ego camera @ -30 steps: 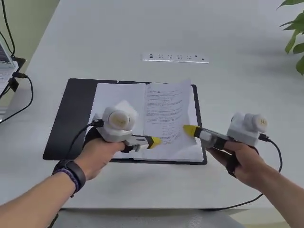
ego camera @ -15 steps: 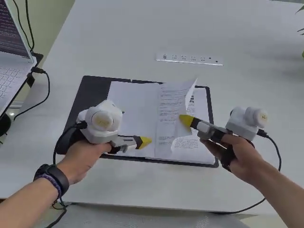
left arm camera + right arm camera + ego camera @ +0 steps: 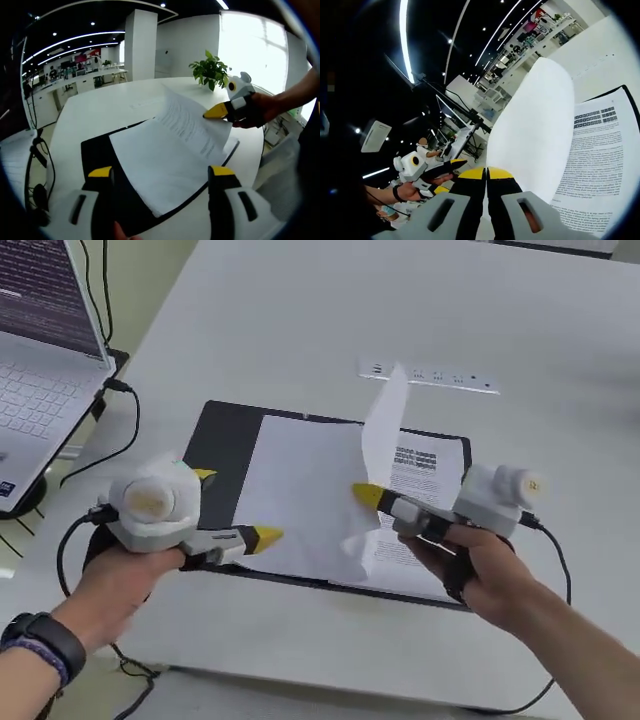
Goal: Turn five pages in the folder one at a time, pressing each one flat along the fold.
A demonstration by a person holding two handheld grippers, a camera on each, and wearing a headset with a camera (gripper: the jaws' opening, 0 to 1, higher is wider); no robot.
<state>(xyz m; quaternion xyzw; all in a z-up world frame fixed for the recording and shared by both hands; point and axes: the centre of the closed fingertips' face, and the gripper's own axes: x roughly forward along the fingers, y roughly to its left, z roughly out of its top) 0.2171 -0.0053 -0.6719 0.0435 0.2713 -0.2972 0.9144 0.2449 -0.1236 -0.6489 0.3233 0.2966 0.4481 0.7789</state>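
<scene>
Nearest to you, your left hand [image 3: 125, 575] holds the left gripper [image 3: 160, 172] with its jaws spread wide and nothing between them. It hovers off the folder's near left corner, well apart from the lifted page.

Your right hand [image 3: 480, 560] holds the right gripper [image 3: 365, 495], jaws pressed together on the lower edge of the lifted page [image 3: 385, 430]. In the right gripper view the sheet rises straight from the closed yellow tips. Whether the tips pinch one sheet or more is too fine to make out.

The black folder [image 3: 225, 440] lies open on the white counter [image 3: 300, 310], set back from the near edge. Your right hand covers its near right corner. The lifted page stands nearly upright over the middle and hides the fold. To its left lies a blank sheet [image 3: 295, 490], flat. To its right lies a printed page [image 3: 430, 475], partly covered by the right gripper.

Bare counter lies open on the right and beyond the folder. Just behind the folder's far edge lies a power strip [image 3: 430, 377]. At the far left a laptop [image 3: 40, 390] is cut off by the frame, and a cable [image 3: 125, 435] runs from it close to the folder's left edge.
</scene>
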